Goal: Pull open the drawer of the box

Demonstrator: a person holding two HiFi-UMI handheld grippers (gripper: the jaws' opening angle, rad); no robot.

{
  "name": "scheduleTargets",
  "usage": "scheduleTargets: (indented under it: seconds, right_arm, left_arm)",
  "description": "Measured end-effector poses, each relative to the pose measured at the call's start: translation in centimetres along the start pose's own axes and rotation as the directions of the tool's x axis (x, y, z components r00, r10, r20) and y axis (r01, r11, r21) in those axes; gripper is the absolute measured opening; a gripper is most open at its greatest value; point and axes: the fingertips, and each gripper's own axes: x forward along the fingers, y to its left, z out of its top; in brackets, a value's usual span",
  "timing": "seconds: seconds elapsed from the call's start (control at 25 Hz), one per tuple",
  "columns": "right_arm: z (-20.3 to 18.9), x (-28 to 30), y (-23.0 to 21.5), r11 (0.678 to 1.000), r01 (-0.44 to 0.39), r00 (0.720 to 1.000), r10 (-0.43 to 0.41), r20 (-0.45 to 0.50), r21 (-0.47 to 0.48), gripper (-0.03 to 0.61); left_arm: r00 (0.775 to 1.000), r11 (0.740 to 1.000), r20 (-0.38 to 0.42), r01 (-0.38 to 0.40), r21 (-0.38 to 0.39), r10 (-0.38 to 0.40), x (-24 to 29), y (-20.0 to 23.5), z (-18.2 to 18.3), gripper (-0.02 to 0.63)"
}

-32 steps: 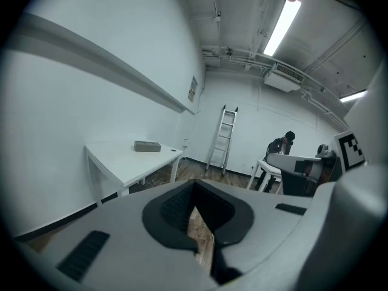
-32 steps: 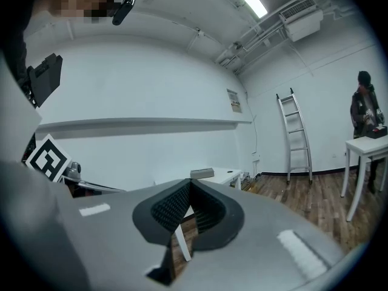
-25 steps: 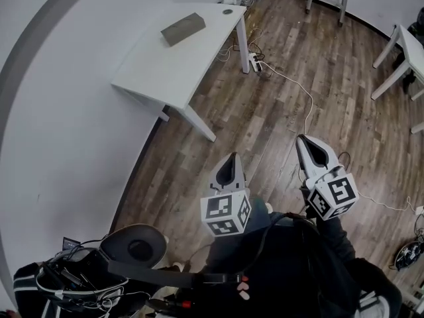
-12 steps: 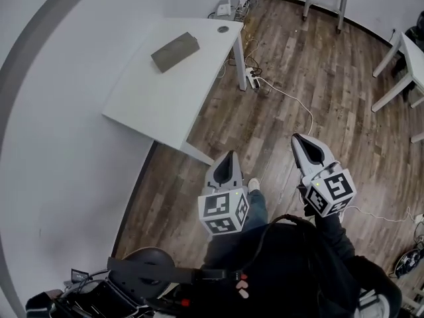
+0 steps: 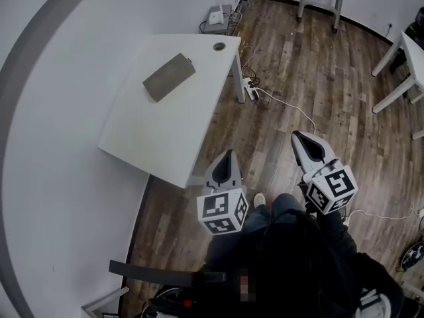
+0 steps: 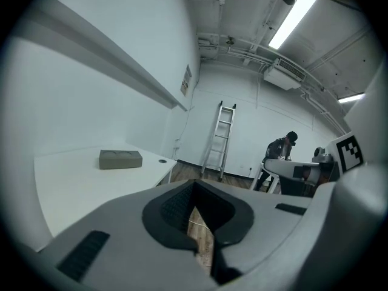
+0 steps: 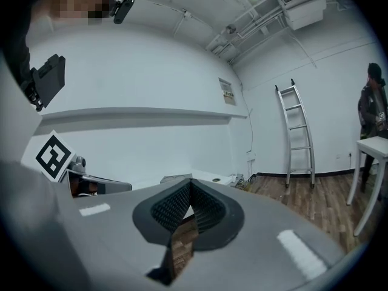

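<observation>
grey box point(image 5: 169, 77): 1 | white table point(image 5: 156, 128): 1 | left gripper point(image 5: 229, 153), right gripper point(image 5: 296, 136): 2

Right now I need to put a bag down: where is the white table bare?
The white table is bare from the grey box to its near edge. It is crowded on the floor by the table's far leg, where a power strip lies.

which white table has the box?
The table by the wall, just ahead of the left claw: grey box on top. The right-edge tables show none.
</observation>
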Motion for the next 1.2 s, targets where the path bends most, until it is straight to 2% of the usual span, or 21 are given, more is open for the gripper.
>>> scheduleTargets:
  seconds: [0.24,0.52,0.8,1.2]
  right_arm:
    - [-0.4,2.2,-3.6,1.0,0.018,0.999,-0.017,-0.03,0.01,-0.008]
    - [1.7,8.4,-9.0,1.0,-0.028,0.999,0.028,-0.023,-0.003,-0.008]
    - [5.4,13.8,-16.3,0.999,-0.05,0.999,0.049,-0.005,-0.023,-0.008]
    - [7.5,17.6,-24.3,0.998,-0.062,0.998,0.062,-0.009,-0.031,-0.008]
  left_arm:
    - [0.999,1.0,-0.033,-0.002,-0.016,0.001,3.9,-0.2,-0.3,-0.005]
    - [0.999,0.999,-0.014,-0.039,-0.014,0.039,11.4,0.0,2.8,-0.006]
    - [0.999,0.999,0.024,-0.041,-0.003,0.041,20.3,-1.9,7.8,-0.006]
    - [0.999,0.999,0.022,-0.045,-0.01,0.045,28.5,-5.0,9.8,-0.005]
